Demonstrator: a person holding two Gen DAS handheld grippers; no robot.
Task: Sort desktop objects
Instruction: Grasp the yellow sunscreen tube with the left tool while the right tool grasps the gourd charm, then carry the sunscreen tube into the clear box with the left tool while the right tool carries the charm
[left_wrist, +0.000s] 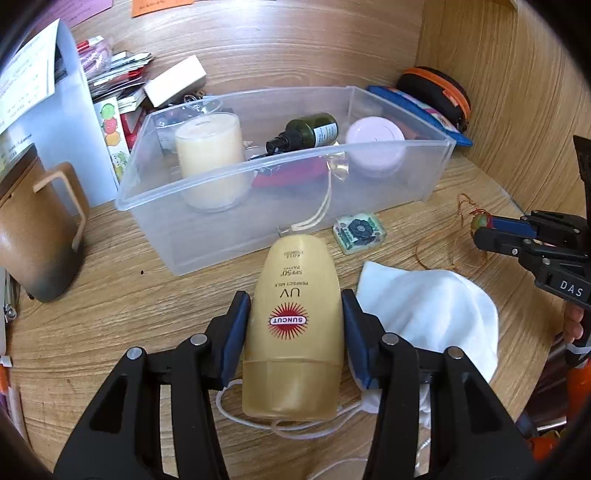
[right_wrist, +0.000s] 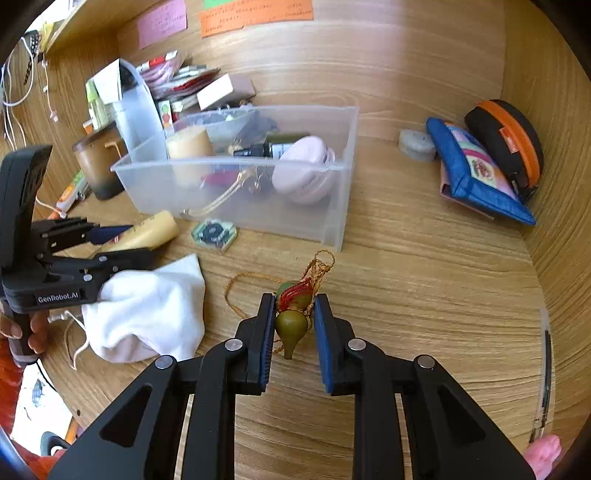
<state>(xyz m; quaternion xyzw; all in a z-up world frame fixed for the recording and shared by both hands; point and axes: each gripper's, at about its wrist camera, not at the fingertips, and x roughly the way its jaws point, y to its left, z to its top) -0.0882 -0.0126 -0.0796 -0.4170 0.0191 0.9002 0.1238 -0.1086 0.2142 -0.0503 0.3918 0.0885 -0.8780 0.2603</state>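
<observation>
Left wrist view: the left tool pinches the sunscreen bottle over the tabletop; the right tool clamps the gourd charm; lift both clear, then lower gently into the clear bin beyond.

The setting is a home desk nook with personal clutter. The wooden desktop is enclosed by matching wood panels: a back wall ahead of the grippers and a side wall to the right. Sticky notes are fixed to the back wall. A clear bin straight ahead holds toiletries and a candle. Ahead and to the left stand a brown mug and a file holder with papers. Pouches lean at the right wall. Charging cables hang at far left.
</observation>
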